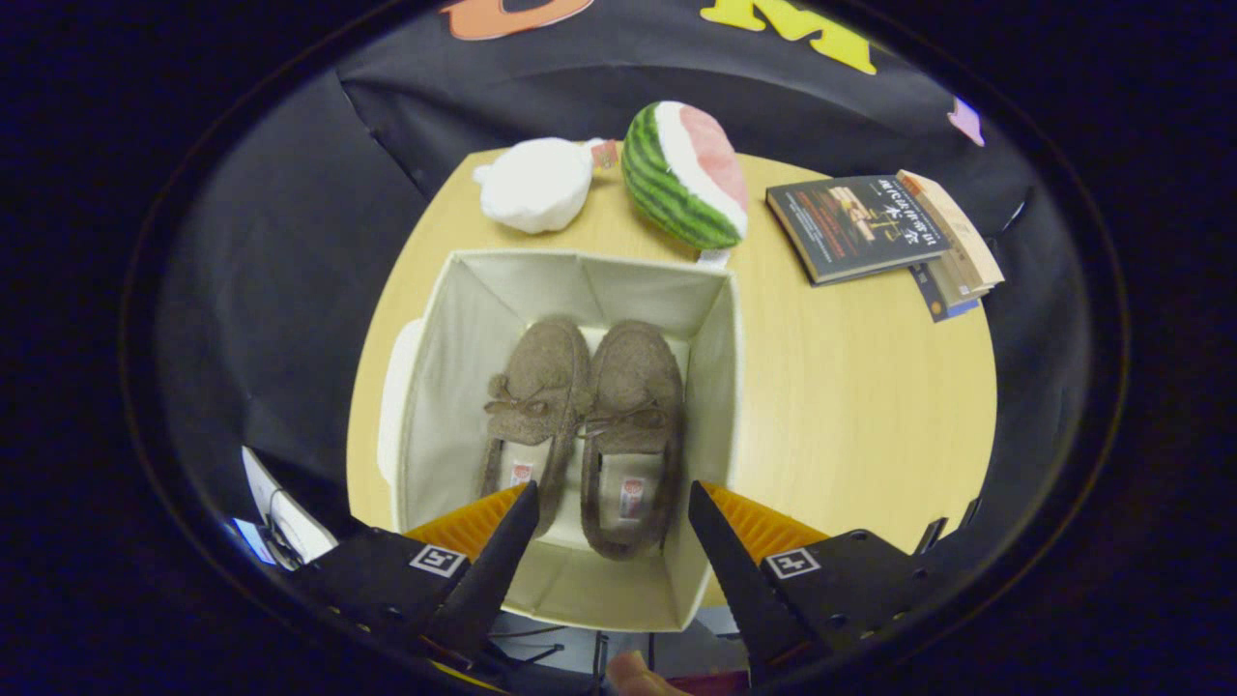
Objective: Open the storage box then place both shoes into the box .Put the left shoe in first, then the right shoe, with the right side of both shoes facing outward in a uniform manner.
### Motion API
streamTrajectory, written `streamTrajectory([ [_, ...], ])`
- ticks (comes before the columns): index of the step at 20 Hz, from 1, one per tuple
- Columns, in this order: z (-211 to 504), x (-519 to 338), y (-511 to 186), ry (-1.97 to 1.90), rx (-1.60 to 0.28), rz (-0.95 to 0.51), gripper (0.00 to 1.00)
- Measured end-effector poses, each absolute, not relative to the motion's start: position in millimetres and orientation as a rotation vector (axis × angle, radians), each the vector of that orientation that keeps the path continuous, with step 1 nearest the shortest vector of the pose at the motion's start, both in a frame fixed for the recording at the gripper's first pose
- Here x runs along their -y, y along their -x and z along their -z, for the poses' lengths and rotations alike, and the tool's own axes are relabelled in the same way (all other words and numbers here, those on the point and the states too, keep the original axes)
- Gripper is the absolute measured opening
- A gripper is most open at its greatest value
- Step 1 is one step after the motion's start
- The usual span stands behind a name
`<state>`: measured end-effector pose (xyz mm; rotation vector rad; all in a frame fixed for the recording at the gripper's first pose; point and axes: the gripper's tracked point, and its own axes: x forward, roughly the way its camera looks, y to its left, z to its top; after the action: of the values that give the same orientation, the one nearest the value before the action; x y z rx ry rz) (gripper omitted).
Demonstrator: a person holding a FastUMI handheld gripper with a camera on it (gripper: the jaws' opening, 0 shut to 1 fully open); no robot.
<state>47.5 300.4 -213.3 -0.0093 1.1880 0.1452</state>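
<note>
The storage box (580, 280) stands open on the round wooden table (850, 406), a cream fabric cube with soft walls, and both shoes lie on its floor. The gripper (613, 512) hangs above the box's near end, looking steeply down into it, its two black fingers spread wide with nothing between them; the heel of the right-hand shoe shows in the gap. The left finger's tip sits over the heel of the left-hand shoe, the right finger's tip over the box's near right wall.

The left-hand shoe (534, 411) and the right-hand shoe (630, 425) are brown, felt-like moccasins, each with a small bow across the top and a pale lining with a small label inside. They lie side by side, touching along their inner edges, soles down, long axes parallel, toes toward the box's far wall and heels toward the gripper.

Beside the box's left wall a cream lid (391, 406) rests on the table. Beyond the box lie a white plush toy (536, 184) and a watermelon-slice plush (684, 174), and to their right a stack of books (884, 232).
</note>
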Motion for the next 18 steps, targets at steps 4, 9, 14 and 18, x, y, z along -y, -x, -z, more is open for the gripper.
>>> streamTrajectory([
  [4,166,-253,-51,-0.027,-1.073,-0.178,0.95],
  [9,111,-184,-46,-0.054,-0.928,-0.239,0.95],
  [14,55,-98,-41,-0.033,-0.700,-0.227,0.95],
  [18,10,-45,-30,-0.015,-0.484,-0.194,0.96],
])
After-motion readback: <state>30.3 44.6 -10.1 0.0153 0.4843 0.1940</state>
